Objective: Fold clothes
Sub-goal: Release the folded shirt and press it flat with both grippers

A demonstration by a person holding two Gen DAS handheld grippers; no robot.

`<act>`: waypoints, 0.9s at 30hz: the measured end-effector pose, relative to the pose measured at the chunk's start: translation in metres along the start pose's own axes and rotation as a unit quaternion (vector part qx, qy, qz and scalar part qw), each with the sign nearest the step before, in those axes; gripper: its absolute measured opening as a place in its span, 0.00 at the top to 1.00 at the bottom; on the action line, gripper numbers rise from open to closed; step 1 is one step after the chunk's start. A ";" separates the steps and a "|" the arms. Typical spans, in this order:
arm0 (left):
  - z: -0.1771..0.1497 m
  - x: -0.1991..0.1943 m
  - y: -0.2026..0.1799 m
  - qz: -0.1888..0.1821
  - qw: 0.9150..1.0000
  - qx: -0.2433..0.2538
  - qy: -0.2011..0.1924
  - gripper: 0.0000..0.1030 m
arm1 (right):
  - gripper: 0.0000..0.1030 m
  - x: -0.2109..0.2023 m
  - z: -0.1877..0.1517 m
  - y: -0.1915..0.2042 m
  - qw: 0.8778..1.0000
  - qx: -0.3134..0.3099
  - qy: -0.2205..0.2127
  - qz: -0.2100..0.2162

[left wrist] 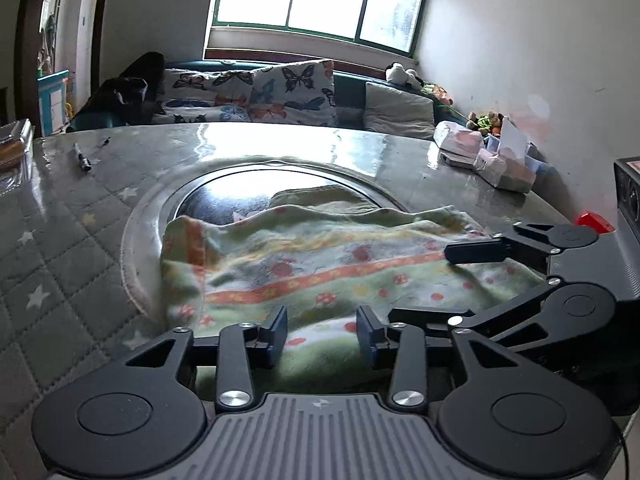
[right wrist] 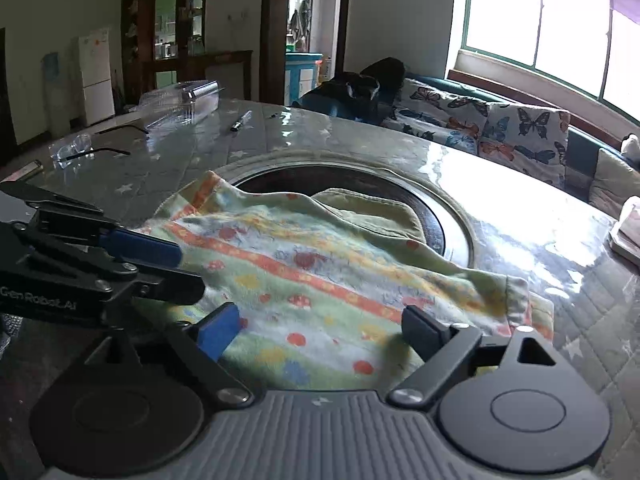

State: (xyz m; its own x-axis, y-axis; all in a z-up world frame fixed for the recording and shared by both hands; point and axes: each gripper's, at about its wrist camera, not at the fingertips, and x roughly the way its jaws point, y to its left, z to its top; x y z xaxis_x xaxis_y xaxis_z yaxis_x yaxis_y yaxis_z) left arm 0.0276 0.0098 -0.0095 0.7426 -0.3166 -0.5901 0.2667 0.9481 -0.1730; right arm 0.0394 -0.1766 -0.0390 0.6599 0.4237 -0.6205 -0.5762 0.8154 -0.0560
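Note:
A green patterned cloth with orange stripes and red dots (left wrist: 320, 264) lies rumpled on the table, partly over the round dark inset; it also shows in the right wrist view (right wrist: 320, 280). My left gripper (left wrist: 322, 334) is open, its fingers just above the cloth's near edge. My right gripper (right wrist: 316, 330) is open wide over the cloth's near edge. The right gripper shows at the right of the left wrist view (left wrist: 472, 280), and the left gripper at the left of the right wrist view (right wrist: 176, 268). Neither holds the cloth.
The table (left wrist: 80, 216) has a quilted star cover under clear plastic and a round dark inset (left wrist: 248, 188). A pen (left wrist: 82, 158) lies far left, tissue packs and boxes (left wrist: 492, 156) far right. Glasses (right wrist: 76, 148) and a clear box (right wrist: 184, 98) lie far off. A sofa with butterfly cushions (left wrist: 288, 92) stands behind.

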 end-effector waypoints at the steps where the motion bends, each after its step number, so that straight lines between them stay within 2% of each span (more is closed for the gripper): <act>1: -0.001 -0.001 0.001 0.000 1.000 -0.003 -0.002 0.55 | 0.11 -0.001 -0.001 0.000 1.000 0.001 0.000 -0.001; 9: -0.009 -0.009 0.010 0.003 1.000 -0.026 -0.010 0.51 | 0.08 -0.012 -0.008 -0.015 1.000 0.029 -0.001 -0.007; 27: -0.010 -0.014 0.015 0.002 0.999 -0.033 -0.009 0.50 | 0.07 -0.042 -0.044 -0.062 0.994 0.087 0.025 -0.058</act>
State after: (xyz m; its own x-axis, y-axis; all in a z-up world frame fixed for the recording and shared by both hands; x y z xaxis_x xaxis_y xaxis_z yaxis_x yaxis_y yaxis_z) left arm 0.0149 0.0284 -0.0121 0.7546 -0.3132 -0.5766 0.2234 0.9489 -0.2230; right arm 0.0265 -0.2620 -0.0440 0.6897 0.3067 -0.6560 -0.4034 0.9150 0.0037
